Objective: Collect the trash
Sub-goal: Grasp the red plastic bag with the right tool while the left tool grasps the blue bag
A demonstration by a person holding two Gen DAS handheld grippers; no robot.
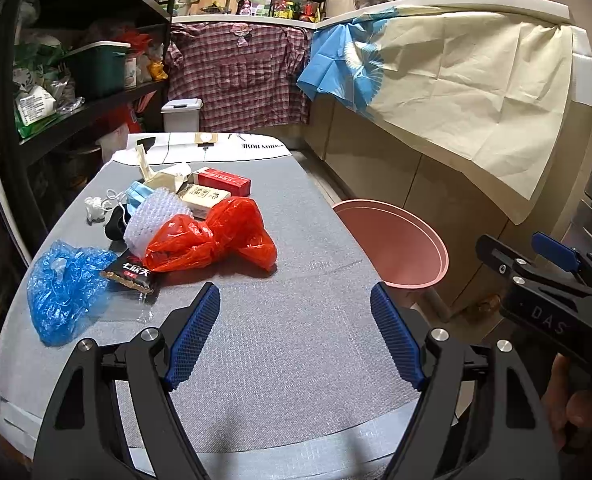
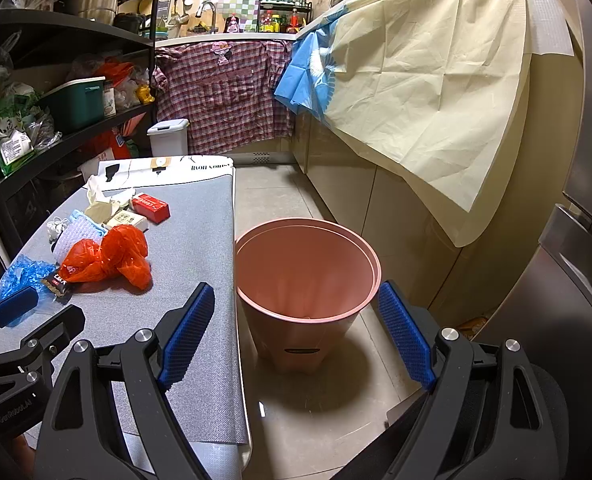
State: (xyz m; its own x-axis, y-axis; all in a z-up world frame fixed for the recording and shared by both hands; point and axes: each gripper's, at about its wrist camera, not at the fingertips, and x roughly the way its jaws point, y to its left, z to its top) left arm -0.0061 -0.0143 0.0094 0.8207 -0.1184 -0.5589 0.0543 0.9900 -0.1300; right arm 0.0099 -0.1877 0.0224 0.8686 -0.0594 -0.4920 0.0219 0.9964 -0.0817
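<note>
Both sets of jaws stand wide w/ nothing between them: left gripper (image 1: 296, 332) hangs over bare grey worktop (image 1: 296, 240) short of the trash, right gripper (image 2: 296, 336) straddles the worktop edge and the pink bin (image 2: 304, 280) on the floor. Trash sits in a heap at the worktop's far left: red bag (image 1: 212, 240), blue bag (image 1: 66, 284), dark wrapper (image 1: 130, 276), red box (image 1: 224, 183), mask, bubble wrap etc. Bin looks empty inside; risk is thin bags slipping from the jaws or snagging neighbours and dragging bits off the edge, missing the bin.
</note>
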